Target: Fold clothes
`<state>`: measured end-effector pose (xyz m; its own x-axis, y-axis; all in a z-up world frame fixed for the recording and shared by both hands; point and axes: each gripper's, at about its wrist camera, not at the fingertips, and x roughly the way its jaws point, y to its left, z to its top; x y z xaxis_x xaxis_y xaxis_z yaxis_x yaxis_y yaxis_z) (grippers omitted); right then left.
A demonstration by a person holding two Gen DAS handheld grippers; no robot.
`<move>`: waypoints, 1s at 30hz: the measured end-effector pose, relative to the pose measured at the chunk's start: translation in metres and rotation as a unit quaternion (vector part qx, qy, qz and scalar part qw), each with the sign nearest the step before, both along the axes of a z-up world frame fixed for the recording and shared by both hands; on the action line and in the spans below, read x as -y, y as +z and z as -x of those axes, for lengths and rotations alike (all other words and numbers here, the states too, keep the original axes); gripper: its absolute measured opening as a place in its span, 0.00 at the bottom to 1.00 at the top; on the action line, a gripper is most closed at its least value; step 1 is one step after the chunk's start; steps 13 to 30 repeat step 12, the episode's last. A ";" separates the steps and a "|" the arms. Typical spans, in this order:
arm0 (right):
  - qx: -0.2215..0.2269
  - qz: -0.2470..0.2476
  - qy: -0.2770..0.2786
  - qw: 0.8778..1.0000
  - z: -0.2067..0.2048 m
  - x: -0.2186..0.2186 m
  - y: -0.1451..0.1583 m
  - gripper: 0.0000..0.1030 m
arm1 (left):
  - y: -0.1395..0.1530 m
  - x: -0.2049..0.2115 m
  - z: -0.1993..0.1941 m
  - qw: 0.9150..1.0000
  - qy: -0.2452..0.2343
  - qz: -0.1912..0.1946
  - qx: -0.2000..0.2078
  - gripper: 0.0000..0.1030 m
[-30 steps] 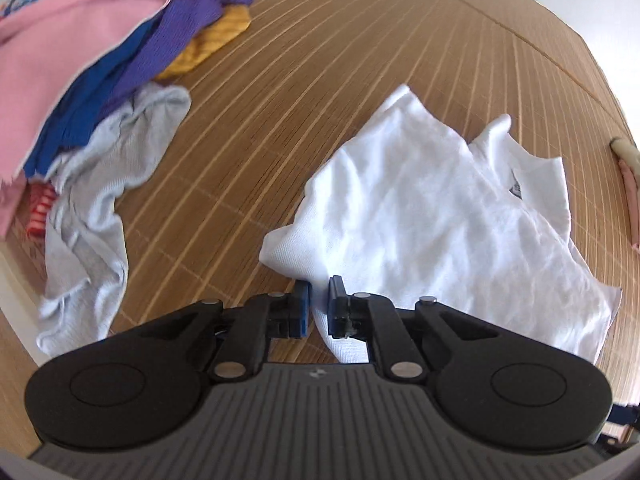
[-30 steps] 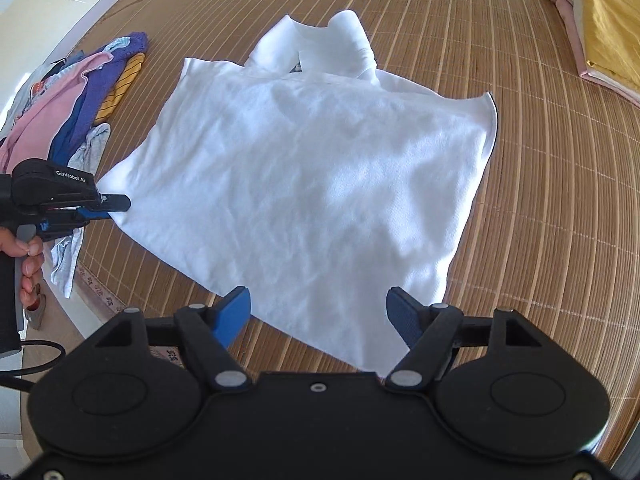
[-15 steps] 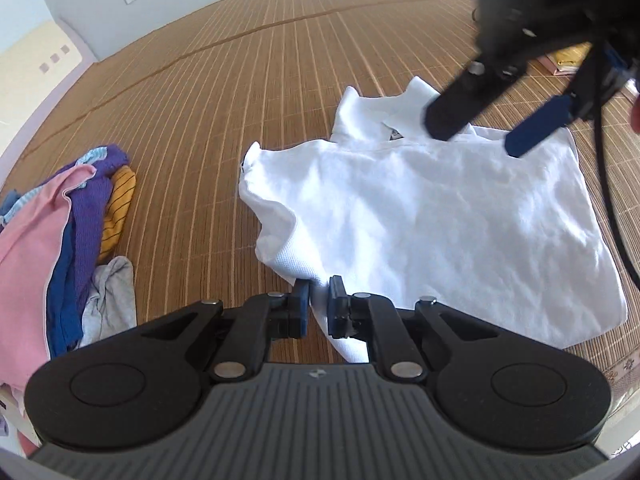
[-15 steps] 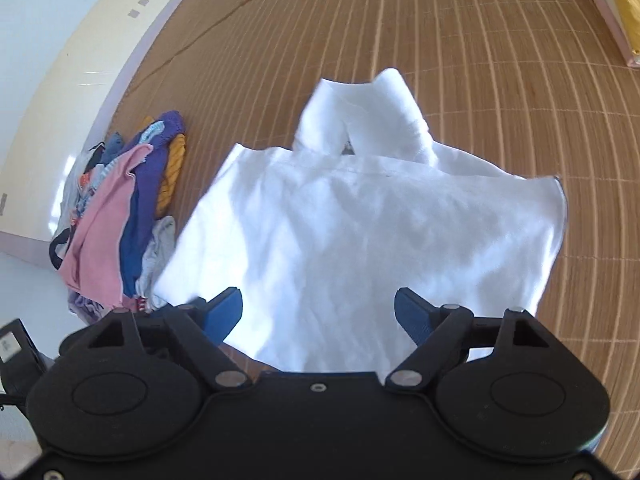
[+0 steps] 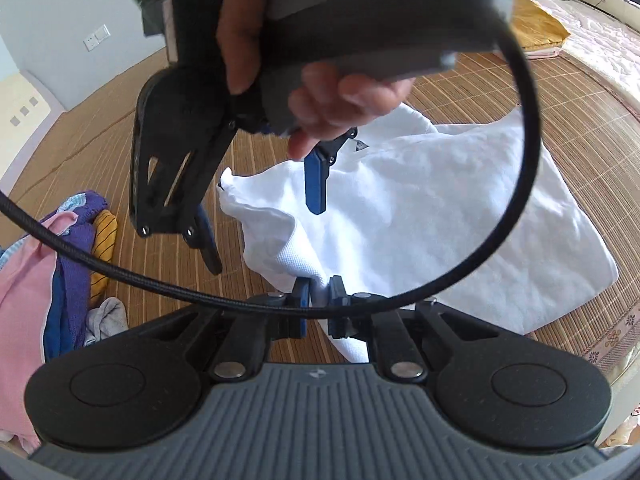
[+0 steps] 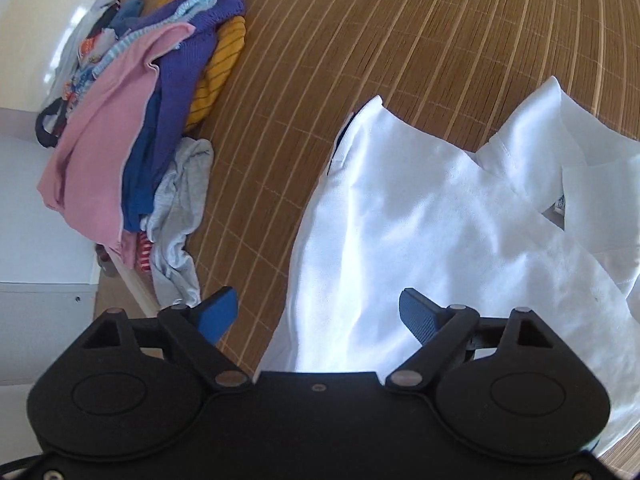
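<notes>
1. The white shirt lies on the bamboo mat; the left gripper pinches its near edge.
2. The right gripper, empty, jaws opening wide, hangs over the shirt, blocking the left camera's view.
3. The clothes pile lies left of the shirt.

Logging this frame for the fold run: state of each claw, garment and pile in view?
Left claw: shut on white shirt's corner.
Right claw: jaws opening, nothing gripped, over the shirt's edge.
White shirt: spread on the mat, wrinkled, unfolded.
Clothes pile: jumbled heap, unfolded.
Yellow garment: lying flat, far side.
</notes>
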<state>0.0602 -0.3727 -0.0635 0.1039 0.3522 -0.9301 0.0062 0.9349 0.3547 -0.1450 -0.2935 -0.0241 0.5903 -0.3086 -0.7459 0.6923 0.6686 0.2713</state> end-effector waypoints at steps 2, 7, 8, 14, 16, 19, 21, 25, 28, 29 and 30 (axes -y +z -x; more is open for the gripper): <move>-0.025 0.038 0.014 0.999 -0.009 -0.015 -0.013 0.86 | 0.000 -0.001 0.001 1.000 -0.012 0.004 0.001 0.11; -0.037 0.086 0.041 0.995 -0.008 -0.030 -0.029 0.40 | 0.002 0.001 0.003 0.999 -0.040 0.014 -0.001 0.11; -0.031 0.081 0.037 0.996 -0.006 -0.028 -0.029 0.33 | 0.003 0.003 0.006 0.999 -0.048 0.016 0.000 0.11; 0.005 0.021 -0.044 0.999 0.005 0.002 -0.014 0.13 | 0.015 0.010 0.012 0.996 -0.089 0.031 0.002 0.11; 0.005 0.021 -0.044 0.999 0.005 0.002 -0.014 0.13 | 0.015 0.010 0.012 0.996 -0.089 0.031 0.002 0.11; 0.005 0.021 -0.044 0.999 0.005 0.002 -0.014 0.13 | 0.015 0.010 0.012 0.996 -0.089 0.031 0.002 0.11; 0.005 0.021 -0.044 0.999 0.005 0.002 -0.014 0.13 | 0.015 0.010 0.012 0.996 -0.089 0.031 0.002 0.11; 0.005 0.021 -0.044 0.999 0.005 0.002 -0.014 0.13 | 0.015 0.010 0.012 0.996 -0.089 0.031 0.002 0.11; 0.005 0.021 -0.044 0.999 0.005 0.002 -0.014 0.13 | 0.015 0.010 0.012 0.996 -0.089 0.031 0.002 0.11; 0.005 0.021 -0.044 0.999 0.005 0.002 -0.014 0.13 | 0.015 0.010 0.012 0.996 -0.089 0.031 0.002 0.11; 0.005 0.021 -0.044 0.999 0.005 0.002 -0.014 0.13 | 0.015 0.010 0.012 0.996 -0.089 0.031 0.002 0.11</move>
